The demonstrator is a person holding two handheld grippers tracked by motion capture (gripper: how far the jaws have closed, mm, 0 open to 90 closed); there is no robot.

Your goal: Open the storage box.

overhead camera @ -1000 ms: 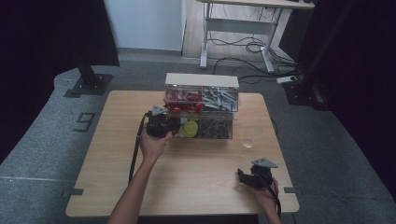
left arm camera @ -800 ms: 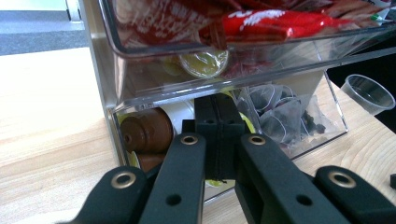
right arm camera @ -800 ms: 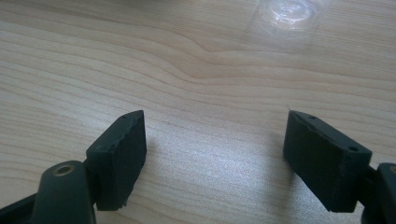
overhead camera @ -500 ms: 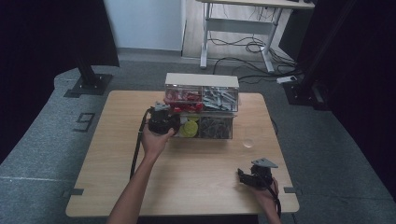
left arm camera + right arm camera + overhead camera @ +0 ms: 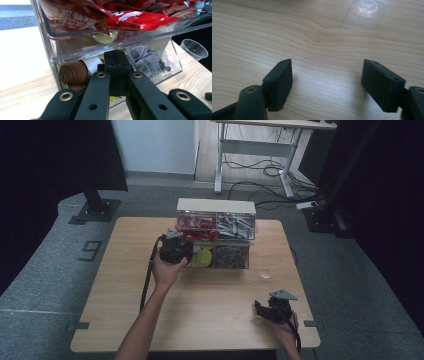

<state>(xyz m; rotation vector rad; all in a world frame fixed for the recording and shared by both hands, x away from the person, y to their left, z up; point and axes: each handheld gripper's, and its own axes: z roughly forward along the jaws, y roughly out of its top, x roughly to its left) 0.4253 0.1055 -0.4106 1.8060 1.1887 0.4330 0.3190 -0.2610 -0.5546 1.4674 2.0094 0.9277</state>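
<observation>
A clear two-tier organiser (image 5: 216, 207) stands at the back middle of the wooden table (image 5: 210, 310). Its upper tier holds red packets (image 5: 197, 225) (image 5: 120, 15) and grey packets (image 5: 235, 226). The lower tier holds capsules, one brown (image 5: 73, 73) and one yellow (image 5: 203, 257), with dark tea bags (image 5: 147, 62) to their right. My left gripper (image 5: 187, 251) (image 5: 117, 72) is shut, its pads pressed together against the clear front of the lower left compartment; I see nothing between them. My right gripper (image 5: 258, 308) (image 5: 327, 82) rests open on the table near the front right, holding nothing.
A small clear plastic cup (image 5: 266, 273) (image 5: 193, 48) (image 5: 368, 6) stands on the table right of the organiser, ahead of the right gripper. Bare wood lies between the two hands. Desk legs and cables are on the floor behind the table.
The left gripper has edged slightly right and closer to the organiser's lower front. The right gripper has stayed put.
</observation>
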